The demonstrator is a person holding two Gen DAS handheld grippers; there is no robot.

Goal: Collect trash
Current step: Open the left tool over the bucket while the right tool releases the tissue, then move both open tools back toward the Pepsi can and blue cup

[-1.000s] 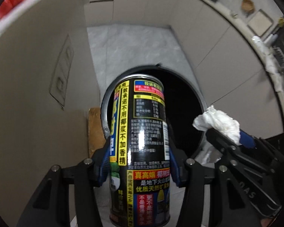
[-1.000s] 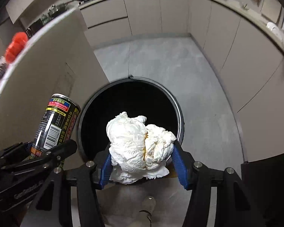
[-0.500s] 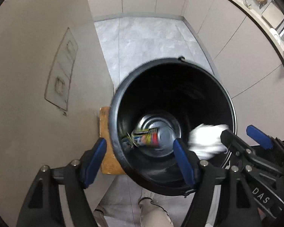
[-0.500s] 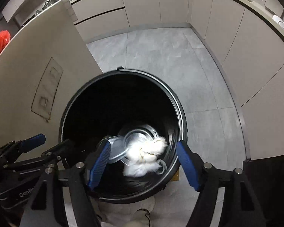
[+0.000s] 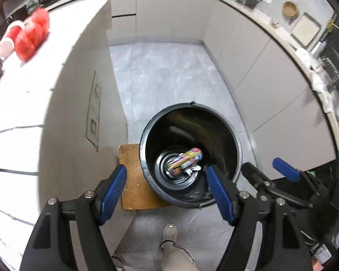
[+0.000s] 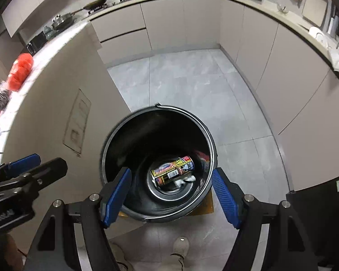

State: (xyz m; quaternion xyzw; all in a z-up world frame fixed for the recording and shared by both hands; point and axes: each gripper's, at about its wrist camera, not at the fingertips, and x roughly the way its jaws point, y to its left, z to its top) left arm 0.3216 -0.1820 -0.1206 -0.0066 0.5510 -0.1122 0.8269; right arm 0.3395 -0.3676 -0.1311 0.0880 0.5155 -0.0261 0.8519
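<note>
Both loads have dropped since a second ago: the can (image 6: 173,172) that stood clamped in the left gripper (image 5: 167,189) now lies on its side at the bottom of the black bin (image 6: 211,140), and the crumpled white tissue (image 6: 185,179) that filled the right gripper (image 6: 170,192) lies against the can at about its 4 o'clock. Each pair of jaws has parted within that second and now stands wide with nothing between the blue pads; only the bin's mouth shows through the gaps. Both views have also pulled back from the bin, so more of the grey floor (image 5: 165,85) and the cabinets shows.

In the left wrist view the bin sits at 5 o'clock from centre, on a brown board (image 5: 133,178) that juts out at its 9 o'clock, beside the pale counter side. A shoe (image 5: 169,232) stands at 6 o'clock.

The step in hand looks like clearing away after the drop. It goes best by lifting straight up, keeping the jaws open and clear of the rim, then turning toward the countertop at 10 o'clock, where more litter may wait.
</note>
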